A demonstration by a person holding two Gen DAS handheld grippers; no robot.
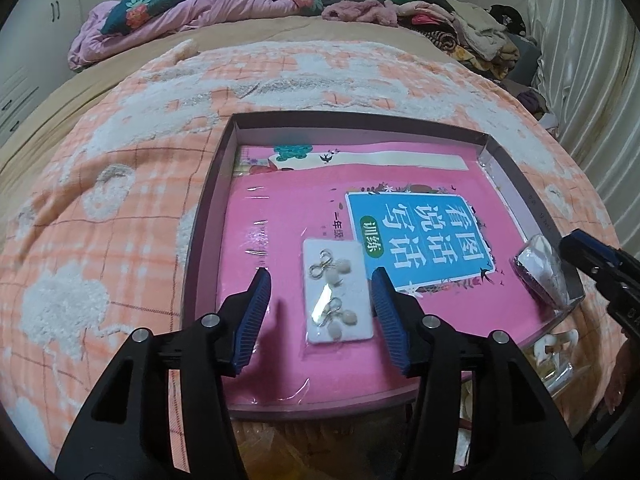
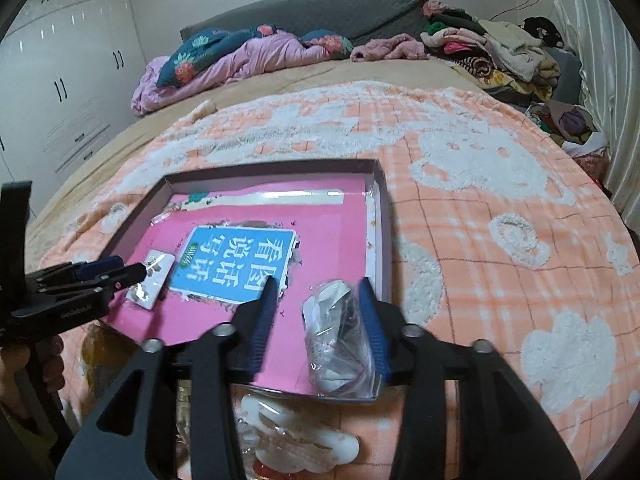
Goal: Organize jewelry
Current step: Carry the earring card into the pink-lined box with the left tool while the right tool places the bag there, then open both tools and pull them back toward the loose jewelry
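Note:
A shallow pink box [image 1: 208, 216] lies on the bed with a pink book [image 1: 304, 216] inside. A white earring card [image 1: 338, 292] with pearl earrings lies on the book. My left gripper [image 1: 322, 284] is open, its jaws on either side of the card. It also shows in the right wrist view [image 2: 128, 270], over the card [image 2: 154, 280]. A clear bag of jewelry [image 2: 340, 336] lies at the box's near right corner. My right gripper [image 2: 318, 288] is open around the bag; its tip shows in the left wrist view [image 1: 588, 248] next to the bag [image 1: 540, 268].
The box [image 2: 384, 220] rests on an orange and white plaid blanket [image 2: 500, 208]. More packets, one with a white hair clip [image 2: 296, 436], lie on the blanket just in front of the box. Piled clothes [image 2: 480, 48] and a quilt [image 2: 240, 60] sit at the bed's far end.

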